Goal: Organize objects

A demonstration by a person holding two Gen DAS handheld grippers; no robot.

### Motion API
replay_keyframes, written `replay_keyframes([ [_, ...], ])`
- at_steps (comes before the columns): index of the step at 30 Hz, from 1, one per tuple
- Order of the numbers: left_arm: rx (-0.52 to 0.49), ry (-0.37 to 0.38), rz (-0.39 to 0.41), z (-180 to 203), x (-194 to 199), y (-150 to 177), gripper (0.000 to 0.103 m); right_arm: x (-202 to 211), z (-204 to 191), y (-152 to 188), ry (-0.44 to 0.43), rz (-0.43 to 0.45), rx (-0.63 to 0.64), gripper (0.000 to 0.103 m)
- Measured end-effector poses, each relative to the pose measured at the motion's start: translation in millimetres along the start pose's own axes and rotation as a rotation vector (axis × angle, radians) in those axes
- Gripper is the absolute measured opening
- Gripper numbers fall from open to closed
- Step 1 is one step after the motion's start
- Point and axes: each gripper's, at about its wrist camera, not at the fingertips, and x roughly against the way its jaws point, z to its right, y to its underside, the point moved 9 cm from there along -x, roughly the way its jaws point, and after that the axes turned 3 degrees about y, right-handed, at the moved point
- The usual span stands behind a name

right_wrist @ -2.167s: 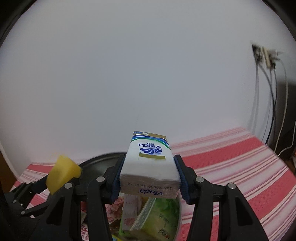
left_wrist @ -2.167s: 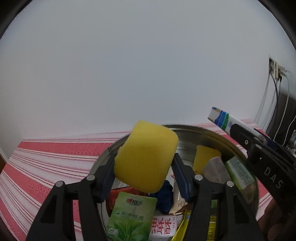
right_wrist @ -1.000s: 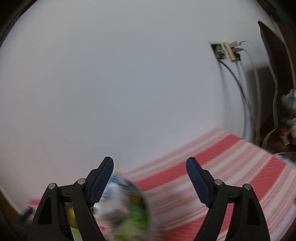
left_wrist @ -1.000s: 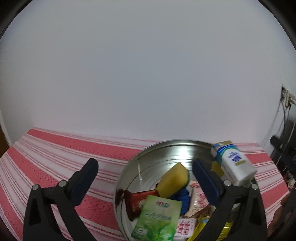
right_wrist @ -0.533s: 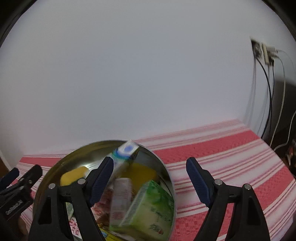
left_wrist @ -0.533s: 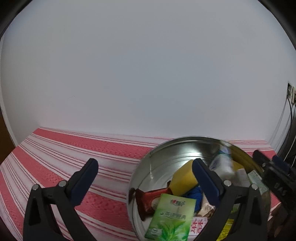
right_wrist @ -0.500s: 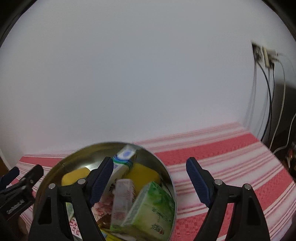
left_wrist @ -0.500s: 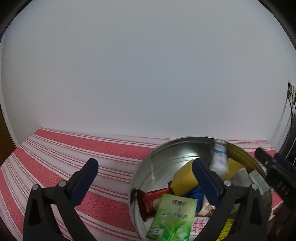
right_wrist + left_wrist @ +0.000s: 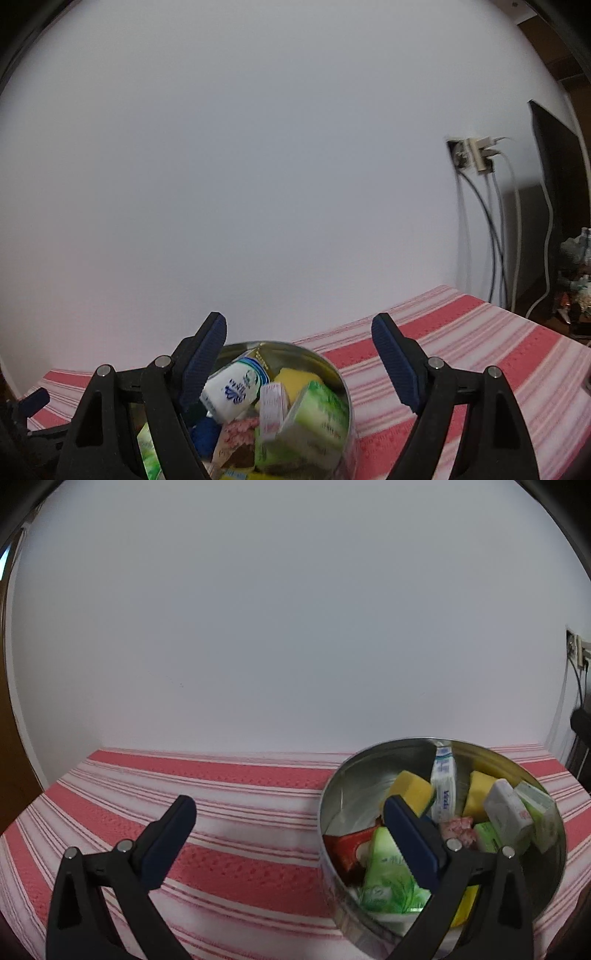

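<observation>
The white tissue pack (image 9: 233,390) stands tilted in the metal bowl (image 9: 334,805) among sponges and packets, just beside the right gripper's (image 9: 298,360) left pad. Both grippers, the left gripper (image 9: 288,834) too, gape empty.

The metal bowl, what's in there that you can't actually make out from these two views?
- Bowl bottom, both views: buried under the piled packets.
- Blue thing, right wrist view: mostly behind the right tongs' finger, unidentifiable.
- Yellow packet, left wrist view: behind the left tongs' finger.
- Green carton print, right wrist view: blurred.
</observation>
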Motion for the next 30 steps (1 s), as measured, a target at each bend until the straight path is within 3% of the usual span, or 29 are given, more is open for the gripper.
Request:
replay_keyframes([
  [5,-0.002,0.01,0.036,-2.7,9.6,4.7,0.103,45.3,-21.1,-4.2,0.044,0.051,0.108,0.087],
  [8,-0.037,-0.009,0.047,-4.3,13.2,10.1,0.103,62.7,-27.1,5.1,0.03,0.061,0.109,0.088],
  [13,-0.047,0.025,0.075,1.0,24.1,12.8,0.103,87.5,-36.0,10.9,0.037,0.097,0.124,0.088],
  [18,-0.07,0.019,0.085,8.1,22.4,13.7,0.103,98.7,-35.0,9.5,0.08,0.127,0.117,0.088],
  [30,-0.05,0.035,0.105,7.2,29.9,11.8,0.103,109.2,-43.0,6.0,0.083,0.162,0.136,0.088],
])
